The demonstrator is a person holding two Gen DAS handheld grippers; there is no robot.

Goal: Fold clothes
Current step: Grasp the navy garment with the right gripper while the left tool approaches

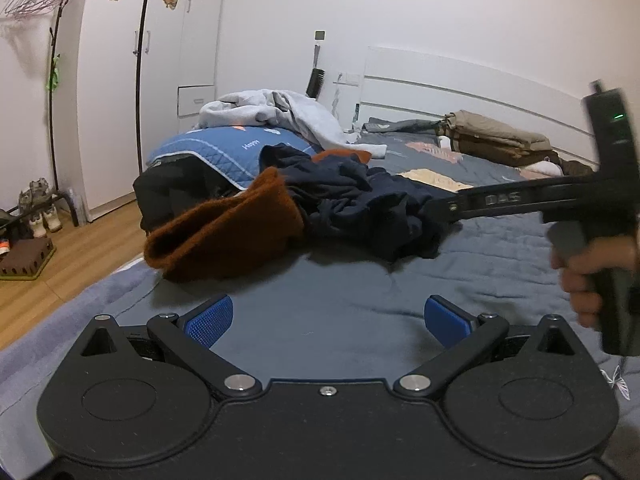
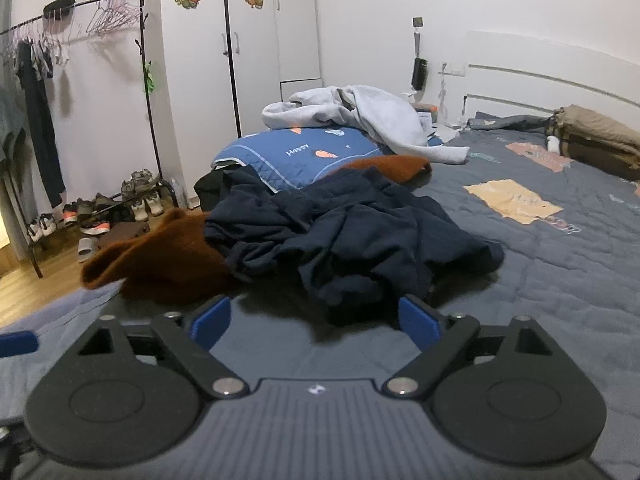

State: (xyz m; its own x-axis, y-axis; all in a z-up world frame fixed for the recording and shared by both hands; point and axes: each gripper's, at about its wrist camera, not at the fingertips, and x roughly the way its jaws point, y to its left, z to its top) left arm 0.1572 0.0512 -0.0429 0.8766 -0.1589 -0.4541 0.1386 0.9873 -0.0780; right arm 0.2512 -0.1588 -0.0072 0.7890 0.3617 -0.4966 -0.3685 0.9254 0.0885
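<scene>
Both hand-held grippers hover low over the grey quilted bed (image 2: 560,280), each with its blue pads spread wide and nothing between them. From its own wrist view the left gripper (image 1: 328,318) faces bare quilt near the bed's near edge, with the clothes heap lying ahead of it and well clear of its fingertips. That heap is a crumpled navy garment (image 1: 360,204) tangled with a rust-brown knitted piece (image 1: 224,236), the brown one spilling toward the bed's left edge and the navy one lying to its right.

In the right wrist view the right gripper (image 2: 316,320) sits much closer to the heap: the navy garment (image 2: 352,240) bunches up just beyond the pads, its nearest dark fold lying between the two fingertips' line and apparently just short of them. The brown knit (image 2: 160,256) lies left of that fold.

Seen from the left wrist camera, the right gripper's black body reaches in from the right edge, held by a hand (image 1: 588,280), and its tip meets the navy cloth's right side; whether it touches cannot be told.

Behind the heap rests a blue quilted pillow (image 2: 304,156) with a pale grey garment (image 2: 360,112) draped on top.
</scene>
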